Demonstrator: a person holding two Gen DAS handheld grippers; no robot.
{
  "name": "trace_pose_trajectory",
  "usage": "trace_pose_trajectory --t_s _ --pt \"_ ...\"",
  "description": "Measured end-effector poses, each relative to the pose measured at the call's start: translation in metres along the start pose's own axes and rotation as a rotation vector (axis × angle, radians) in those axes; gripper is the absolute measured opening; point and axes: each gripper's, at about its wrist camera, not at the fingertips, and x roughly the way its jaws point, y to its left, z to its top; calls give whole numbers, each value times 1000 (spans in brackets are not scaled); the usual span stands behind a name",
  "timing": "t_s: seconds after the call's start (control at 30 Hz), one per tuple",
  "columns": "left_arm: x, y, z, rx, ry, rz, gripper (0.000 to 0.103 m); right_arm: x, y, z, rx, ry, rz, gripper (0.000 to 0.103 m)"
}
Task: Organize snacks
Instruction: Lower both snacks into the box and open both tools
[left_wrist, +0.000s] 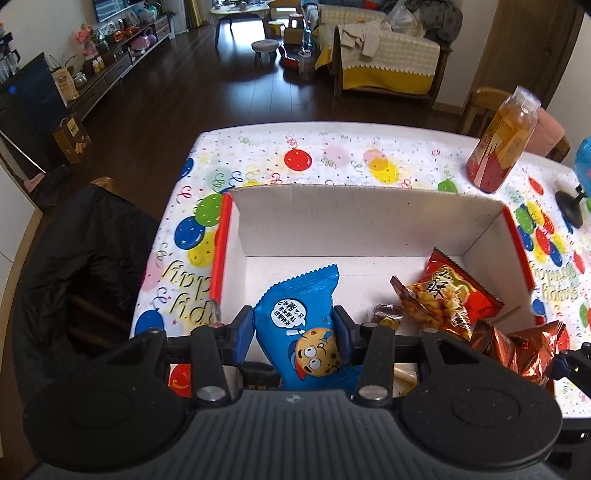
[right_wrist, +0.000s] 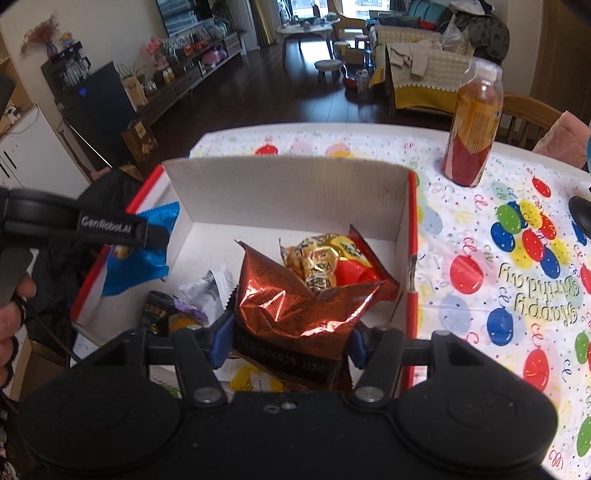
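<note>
A white cardboard box (left_wrist: 347, 218) with red outer sides stands open on the table. My left gripper (left_wrist: 293, 332) is shut on a blue cookie packet (left_wrist: 299, 314) and holds it over the box's near left part. My right gripper (right_wrist: 290, 341) is shut on a shiny copper-brown snack bag (right_wrist: 295, 306), held above the box's (right_wrist: 288, 192) near right part. A red and gold peanut packet (left_wrist: 443, 295) lies inside at the right, with a small dark sweet (left_wrist: 386, 314) beside it. In the right wrist view the blue packet (right_wrist: 144, 254) and the left gripper (right_wrist: 159, 232) show at the left.
A tall drink bottle (left_wrist: 502, 144) with a red and yellow label stands on the balloon-print tablecloth (left_wrist: 332, 155) behind the box's right corner. A globe's black stand (left_wrist: 570, 206) sits at the far right. A black jacket hangs on a chair (left_wrist: 74, 266) left of the table. Small wrapped snacks (right_wrist: 199, 295) lie in the box.
</note>
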Motion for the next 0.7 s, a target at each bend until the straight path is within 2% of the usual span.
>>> trace_pose_trajectory --t_s 0.5,0.7 --pt "46 -20 3 66 103 -4 45 26 -3 -5 3 60 -12 61" --pt "48 -18 2 45 123 -5 51 25 -3 -6 10 58 -5 63"
